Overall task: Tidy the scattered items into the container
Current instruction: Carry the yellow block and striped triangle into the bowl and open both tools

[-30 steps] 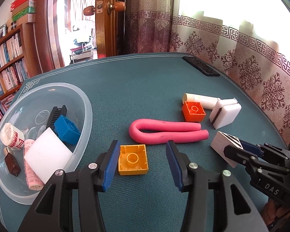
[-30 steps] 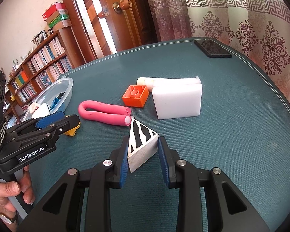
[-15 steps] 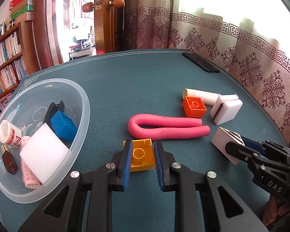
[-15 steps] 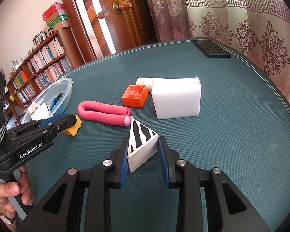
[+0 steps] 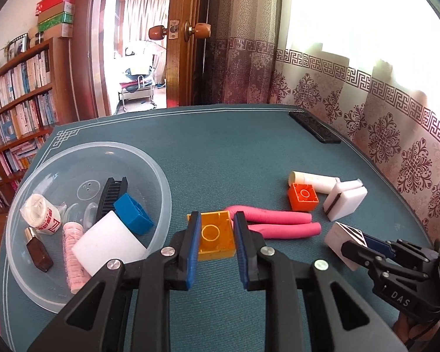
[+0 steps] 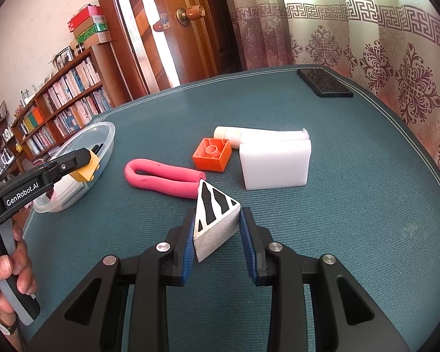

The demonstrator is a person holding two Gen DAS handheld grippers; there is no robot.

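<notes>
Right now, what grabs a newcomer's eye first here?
The yellow brick clamped in the left gripper, lifted beside the clear bowl of collected items. Next, the zebra-striped block between the right gripper jaws, with the pink foam tube bent just behind it.

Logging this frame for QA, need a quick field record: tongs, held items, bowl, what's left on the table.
left tongs: shut on yellow brick, lifted near bowl
right tongs: shut on striped block
bowl: holds blue brick, comb, white sponge, brown bottle, thread, tape roll
left on table: pink curler, orange brick, foam block, white tube
phone: far edge
</notes>
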